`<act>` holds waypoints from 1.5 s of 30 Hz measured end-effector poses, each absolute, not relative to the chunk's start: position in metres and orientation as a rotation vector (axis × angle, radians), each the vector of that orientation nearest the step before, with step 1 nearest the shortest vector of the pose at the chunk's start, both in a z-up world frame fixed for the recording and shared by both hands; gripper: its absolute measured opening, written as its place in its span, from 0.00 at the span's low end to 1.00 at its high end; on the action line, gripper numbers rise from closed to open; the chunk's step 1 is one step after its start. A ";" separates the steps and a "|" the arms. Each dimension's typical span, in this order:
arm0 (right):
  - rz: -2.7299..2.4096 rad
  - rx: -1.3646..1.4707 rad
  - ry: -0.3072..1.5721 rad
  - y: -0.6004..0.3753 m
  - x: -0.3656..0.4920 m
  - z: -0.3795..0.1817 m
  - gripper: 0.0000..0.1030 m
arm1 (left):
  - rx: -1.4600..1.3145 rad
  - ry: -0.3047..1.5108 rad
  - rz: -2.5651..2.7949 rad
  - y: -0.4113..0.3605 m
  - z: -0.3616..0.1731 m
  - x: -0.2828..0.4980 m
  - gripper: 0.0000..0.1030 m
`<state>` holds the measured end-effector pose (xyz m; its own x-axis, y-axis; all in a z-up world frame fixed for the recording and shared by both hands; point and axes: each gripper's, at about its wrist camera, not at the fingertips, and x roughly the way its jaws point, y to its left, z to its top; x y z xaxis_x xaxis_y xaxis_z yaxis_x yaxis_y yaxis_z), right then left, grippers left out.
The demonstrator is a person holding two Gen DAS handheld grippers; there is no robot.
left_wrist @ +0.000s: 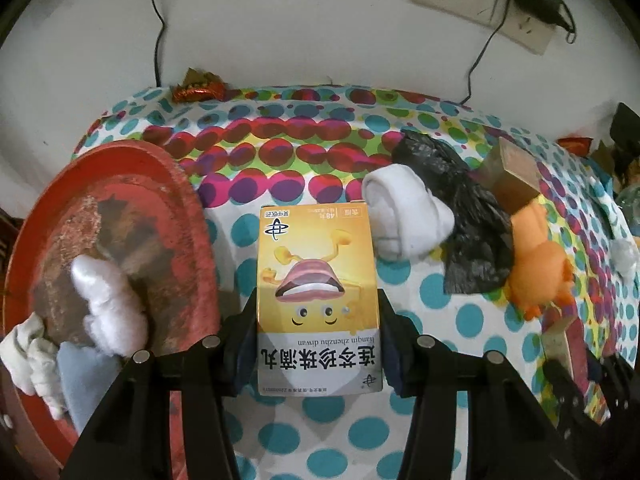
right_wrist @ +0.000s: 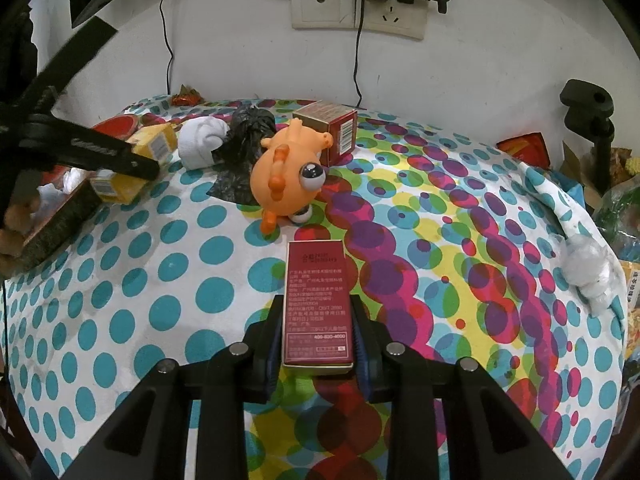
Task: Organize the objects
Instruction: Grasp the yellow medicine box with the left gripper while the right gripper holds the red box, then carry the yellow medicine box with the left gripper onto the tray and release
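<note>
1. Left hand-held gripper (left_wrist: 318,332): its jaws are closed on the long sides of the yellow box (left_wrist: 316,280). The box points away from the camera over the dotted worktop (left_wrist: 420,420), just beside the red tray (left_wrist: 132,184). The pads grip only the near half of the box; the far half overhangs. Risk: a quick swing toward the tray may pivot the box between the pads or let it slide out.

2. Right hand-held gripper (right_wrist: 316,332): its jaws are closed on the red box (right_wrist: 316,300), also at the near end. Whether this box rests on the worktop or hangs just above it cannot be told. Risk: if the far end drags on the cloth, the box may twist in the grip and wrinkle the cloth.

3. Tray load: a white wad (left_wrist: 108,304) and other white and pale soft items already lie in the tray. Risk: a box set down on the soft items is likely to tip or roll off instead of lying flat. Select a bare part of the tray floor.

4. Clutter on the worktop: the sock roll (left_wrist: 404,216), black bag (left_wrist: 460,220) and orange toy (right_wrist: 288,168) lie close together, with a second red box (right_wrist: 328,128) just behind the toy. Risk: a gripper passing low may knock the round toy, which is likely to roll.

5. Both hands work over the same worktop. Risk: crossing paths may bring the grippers into contact and dislodge either box.
</note>
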<state>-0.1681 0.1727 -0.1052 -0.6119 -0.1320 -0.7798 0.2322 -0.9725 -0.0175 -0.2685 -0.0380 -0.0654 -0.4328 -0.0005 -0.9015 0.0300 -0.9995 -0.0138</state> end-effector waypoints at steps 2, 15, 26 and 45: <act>-2.647 1.266 0.177 0.172 -0.168 -0.105 0.29 | 1.653 0.028 -2.655 -0.039 -0.062 -0.264 0.47; -2.649 1.266 0.185 0.168 -0.167 -0.105 0.29 | 1.554 -0.002 -2.693 -0.071 -0.024 -0.234 0.47; -2.649 1.266 0.184 0.168 -0.167 -0.105 0.29 | 1.499 0.041 -2.615 -0.135 -0.012 -0.229 0.47; -2.650 1.266 0.185 0.169 -0.167 -0.106 0.29 | 1.468 0.177 -2.367 -0.259 -0.052 -0.240 0.47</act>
<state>-0.1673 0.1689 -0.1059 -0.6137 -0.1244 -0.7796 0.2316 -0.9724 -0.0272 -0.2397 -0.2591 -0.0518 -0.4027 -0.2271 -0.8867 0.3565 -0.9312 0.0766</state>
